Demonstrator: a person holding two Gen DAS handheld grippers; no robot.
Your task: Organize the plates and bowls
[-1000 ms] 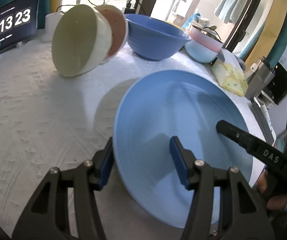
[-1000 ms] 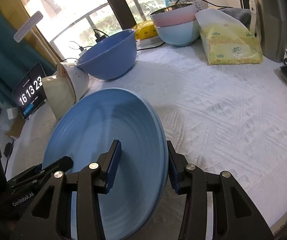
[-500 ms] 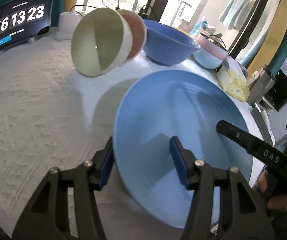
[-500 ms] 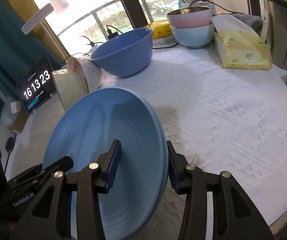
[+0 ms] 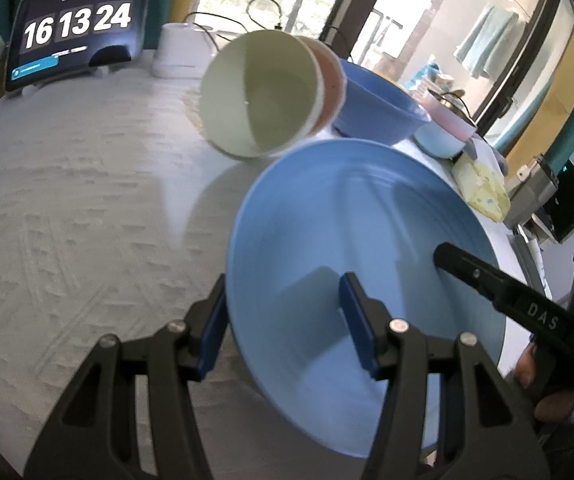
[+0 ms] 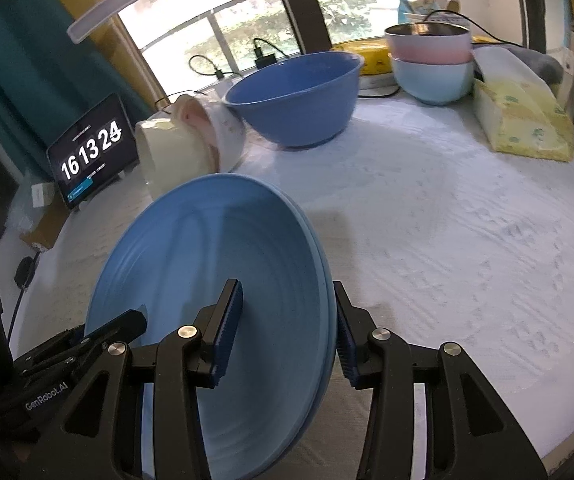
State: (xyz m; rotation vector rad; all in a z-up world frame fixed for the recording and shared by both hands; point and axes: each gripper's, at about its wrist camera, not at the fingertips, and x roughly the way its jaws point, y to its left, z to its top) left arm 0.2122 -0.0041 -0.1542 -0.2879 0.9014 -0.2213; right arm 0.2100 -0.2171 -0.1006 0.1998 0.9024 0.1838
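left wrist | left tool (image 5: 283, 320) clamped on blue plate (image 5: 367, 216) rim (tilted); right tool (image 6: 289, 332) likewise

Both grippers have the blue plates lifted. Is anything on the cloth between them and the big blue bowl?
Yes. The cream bowl lying on its side, nested with a pink one, sits between the blue plates and the big blue bowl. The cloth to their right looks bare.

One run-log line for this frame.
left gripper: shut on blue plate | right gripper: shut on blue plate | plate tilted above table
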